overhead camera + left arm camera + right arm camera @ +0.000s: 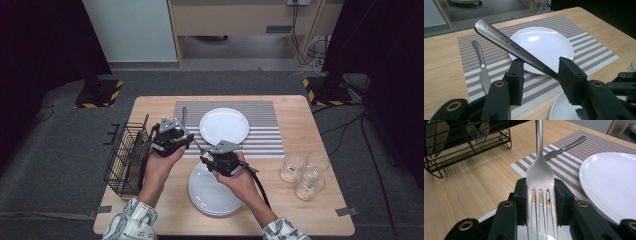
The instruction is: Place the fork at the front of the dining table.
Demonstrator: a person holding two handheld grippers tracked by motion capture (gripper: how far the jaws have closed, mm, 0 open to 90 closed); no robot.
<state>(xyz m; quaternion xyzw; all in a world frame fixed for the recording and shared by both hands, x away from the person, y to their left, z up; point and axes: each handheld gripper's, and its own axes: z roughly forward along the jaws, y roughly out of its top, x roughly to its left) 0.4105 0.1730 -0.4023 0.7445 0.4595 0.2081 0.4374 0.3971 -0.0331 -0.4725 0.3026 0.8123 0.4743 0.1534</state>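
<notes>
One steel fork (540,182), four tines, clamped in right jaws; left jaws stand apart around its handle.

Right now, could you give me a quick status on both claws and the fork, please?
Right claw shut on silver metal fork at its head. Left claw open around the fork's handle. White round plate on striped placemat ahead; nothing in the way.

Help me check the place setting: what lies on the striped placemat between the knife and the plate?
Nothing rests there: in the left gripper view the placemat is bare between knife and plate. The fork handle crosses above, its head in the right claw.
</notes>
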